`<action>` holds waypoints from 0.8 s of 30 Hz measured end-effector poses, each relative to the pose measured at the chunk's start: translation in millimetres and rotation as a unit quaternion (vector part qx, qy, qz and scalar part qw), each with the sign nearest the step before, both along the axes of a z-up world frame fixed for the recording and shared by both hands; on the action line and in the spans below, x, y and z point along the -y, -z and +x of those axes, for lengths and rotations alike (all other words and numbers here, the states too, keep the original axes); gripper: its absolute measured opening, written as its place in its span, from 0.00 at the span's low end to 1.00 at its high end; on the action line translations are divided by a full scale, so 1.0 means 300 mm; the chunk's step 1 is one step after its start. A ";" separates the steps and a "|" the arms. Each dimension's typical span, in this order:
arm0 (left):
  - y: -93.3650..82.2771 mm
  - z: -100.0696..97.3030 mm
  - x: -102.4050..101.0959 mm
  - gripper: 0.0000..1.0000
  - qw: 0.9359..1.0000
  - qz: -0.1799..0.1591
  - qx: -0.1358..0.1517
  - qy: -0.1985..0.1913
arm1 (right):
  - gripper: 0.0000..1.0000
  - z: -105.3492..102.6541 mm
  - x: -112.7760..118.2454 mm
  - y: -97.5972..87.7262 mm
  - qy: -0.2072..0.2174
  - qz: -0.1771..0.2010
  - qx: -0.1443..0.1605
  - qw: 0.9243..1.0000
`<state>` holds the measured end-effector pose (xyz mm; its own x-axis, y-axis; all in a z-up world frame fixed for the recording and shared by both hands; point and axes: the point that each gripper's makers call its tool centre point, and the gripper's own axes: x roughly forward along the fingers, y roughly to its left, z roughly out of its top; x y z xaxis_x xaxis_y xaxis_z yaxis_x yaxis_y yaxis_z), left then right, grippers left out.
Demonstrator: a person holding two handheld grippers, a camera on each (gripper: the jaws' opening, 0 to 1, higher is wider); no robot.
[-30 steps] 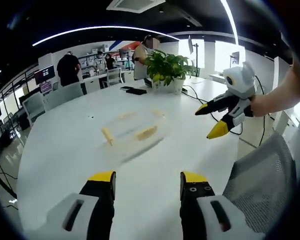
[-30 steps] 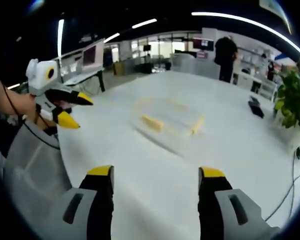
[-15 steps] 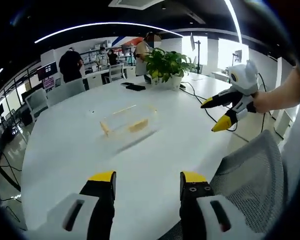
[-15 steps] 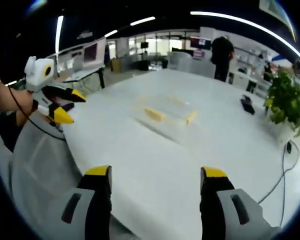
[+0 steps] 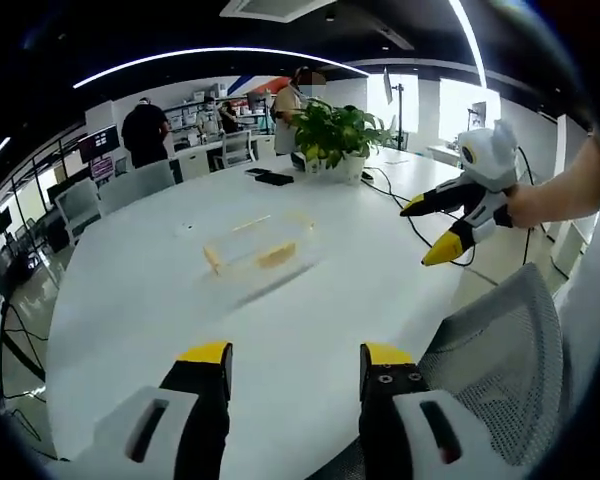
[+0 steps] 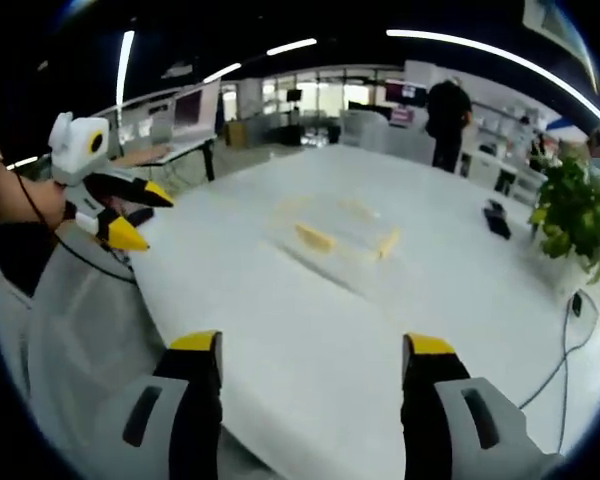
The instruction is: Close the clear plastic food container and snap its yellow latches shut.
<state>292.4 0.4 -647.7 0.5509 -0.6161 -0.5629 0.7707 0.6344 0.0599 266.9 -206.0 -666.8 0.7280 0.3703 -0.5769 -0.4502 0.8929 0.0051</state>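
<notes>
Presently the clear container (image 5: 257, 243) sits mid-table, well apart from both tongs; in the right gripper view it shows at (image 6: 342, 236). Yellow latches (image 5: 277, 256) visible along its sides, but blur prevents telling whether lid is down or any latch snapped. Table (image 5: 130, 300) is white, otherwise bare near the container.

Left tongs (image 5: 294, 358): jaws spread wide, nothing held; also seen from the other side at (image 6: 130, 213), held in a hand, off the table edge. Right tongs (image 6: 311, 347): jaws wide apart, empty; seen at (image 5: 429, 231), hovering above table's far edge. Neither touches the container.

Potted plant (image 5: 333, 135) and a dark phone-like item (image 5: 272, 180) stand beyond it. Chair back (image 5: 500, 350) near.

Progress, as judged: no contact; closing & latching appear wholly outstanding. Approach req'd first.
</notes>
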 end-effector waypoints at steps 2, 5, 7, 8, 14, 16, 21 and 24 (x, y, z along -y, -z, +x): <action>-0.001 0.002 -0.001 0.47 1.000 0.001 0.001 0.000 | 0.71 0.000 0.002 0.000 0.001 0.000 0.000 1.000; 0.001 0.003 -0.003 0.47 1.000 0.002 0.001 -0.001 | 0.71 0.000 0.002 0.001 0.000 0.000 0.000 1.000; 0.002 0.004 -0.002 0.47 1.000 0.003 0.001 -0.001 | 0.71 0.001 0.004 0.001 0.000 -0.001 0.000 1.000; 0.001 0.005 0.000 0.46 1.000 0.003 0.001 -0.001 | 0.71 0.001 0.005 0.002 0.001 0.000 0.000 1.000; 0.002 0.004 0.008 0.46 1.000 0.002 0.000 0.002 | 0.71 0.005 0.003 0.004 0.000 0.000 -0.001 1.000; 0.004 0.005 0.007 0.46 1.000 0.003 -0.001 0.002 | 0.71 0.007 0.000 0.003 -0.001 0.001 -0.002 1.000; 0.004 0.005 0.005 0.46 1.000 0.002 -0.001 0.000 | 0.70 0.010 -0.002 0.002 -0.003 -0.001 -0.002 1.000; 0.006 0.005 0.003 0.46 1.000 0.006 -0.003 0.001 | 0.70 0.014 -0.002 0.001 -0.002 0.001 -0.001 1.000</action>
<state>293.9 -0.4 -649.6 0.5458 -0.6112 -0.5732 0.7729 0.6315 0.0626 271.0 -205.5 -667.1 0.7251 0.3744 -0.5779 -0.4538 0.8911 0.0080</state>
